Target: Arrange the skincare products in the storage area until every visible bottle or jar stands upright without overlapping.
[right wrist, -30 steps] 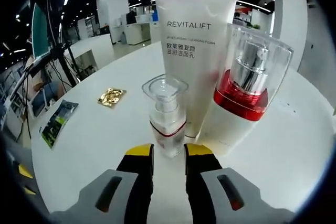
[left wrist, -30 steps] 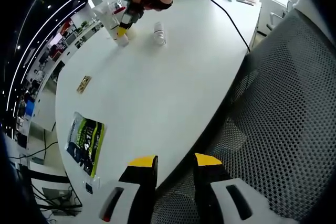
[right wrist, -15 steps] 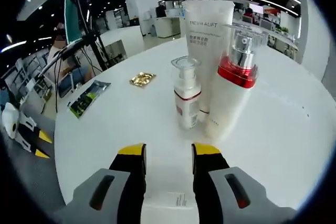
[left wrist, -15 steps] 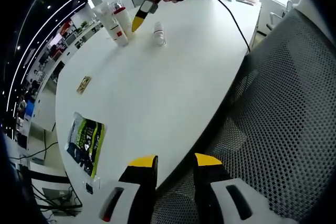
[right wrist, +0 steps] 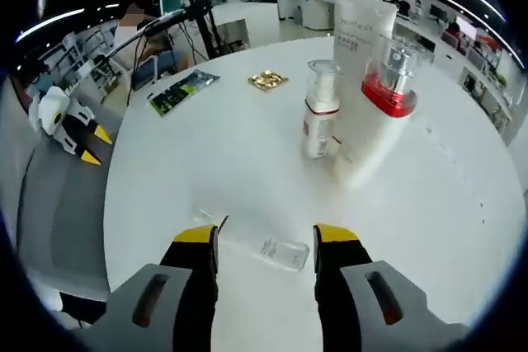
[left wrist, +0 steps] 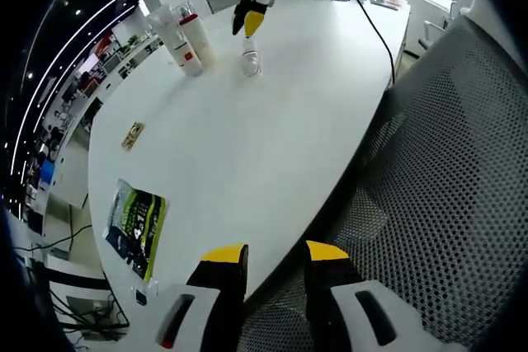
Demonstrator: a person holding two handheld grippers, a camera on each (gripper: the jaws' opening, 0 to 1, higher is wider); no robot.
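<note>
Three products stand upright together: a white tube (right wrist: 359,35), a large white pump bottle with a red collar (right wrist: 379,113) and a small pump bottle with a red band (right wrist: 319,121). A small clear bottle (right wrist: 285,253) lies on its side on the white table (right wrist: 206,162). My right gripper (right wrist: 266,241) is open, its fingertips either side of this bottle and apart from it. In the left gripper view the same group (left wrist: 186,35) and the clear bottle (left wrist: 250,62) are far off, with the right gripper (left wrist: 246,24) just above the bottle. My left gripper (left wrist: 264,274) is open and holds nothing, at the table's near edge.
A gold sachet (right wrist: 268,80) and a green packet (right wrist: 183,88) lie on the table, away from the bottles. A black mesh chair (left wrist: 445,187) stands beside the table's edge. A black cable (left wrist: 371,30) runs across the far end. The left gripper (right wrist: 95,146) shows near the chair.
My right gripper has backed away from the small pump bottle, which stays upright, and moved over the lying clear bottle, jaws wider apart. The left gripper has held still.
</note>
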